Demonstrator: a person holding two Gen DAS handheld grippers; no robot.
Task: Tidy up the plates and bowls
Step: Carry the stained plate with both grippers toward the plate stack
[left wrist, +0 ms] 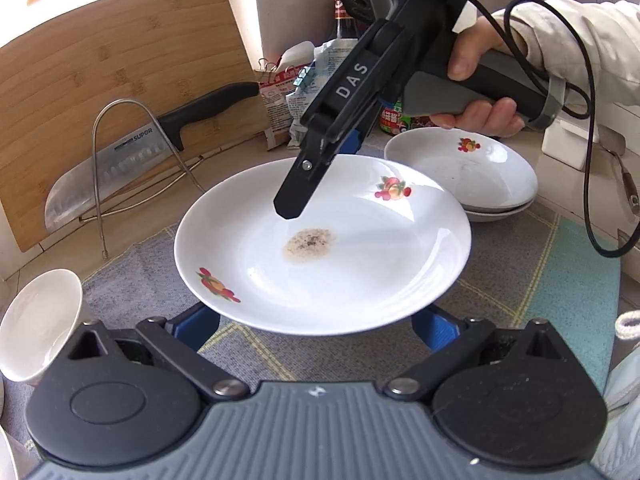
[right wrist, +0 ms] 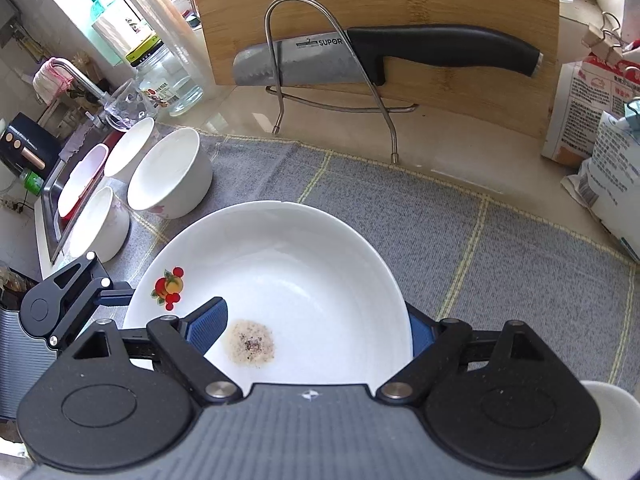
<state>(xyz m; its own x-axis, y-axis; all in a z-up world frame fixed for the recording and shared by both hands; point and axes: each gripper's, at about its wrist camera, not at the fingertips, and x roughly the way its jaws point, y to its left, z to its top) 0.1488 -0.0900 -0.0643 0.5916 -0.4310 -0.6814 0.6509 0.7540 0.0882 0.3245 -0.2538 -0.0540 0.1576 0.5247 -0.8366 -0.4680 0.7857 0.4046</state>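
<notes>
A white plate (left wrist: 320,260) with fruit motifs and a brown stain hangs above the grey checked mat (left wrist: 152,280). My left gripper (left wrist: 316,328) holds it from the near side, its blue pads pressed under the rim on either side. My right gripper (left wrist: 320,178) reaches in from the far side and straddles the far rim. One of its fingers hovers over the plate's middle; the other is outside and below the rim. In the right wrist view the plate (right wrist: 288,272) lies between the right gripper's (right wrist: 316,320) wide-set jaws, which do not press on it. The left gripper's finger (right wrist: 116,297) meets the plate's left rim.
Two more fruit plates are stacked (left wrist: 460,168) at the far right of the mat. Three white bowls (right wrist: 168,176) stand at the mat's left edge beside the sink (right wrist: 52,208). Behind are a bamboo board (right wrist: 400,0), a knife (right wrist: 400,52) in a wire rack, and bags (right wrist: 592,112).
</notes>
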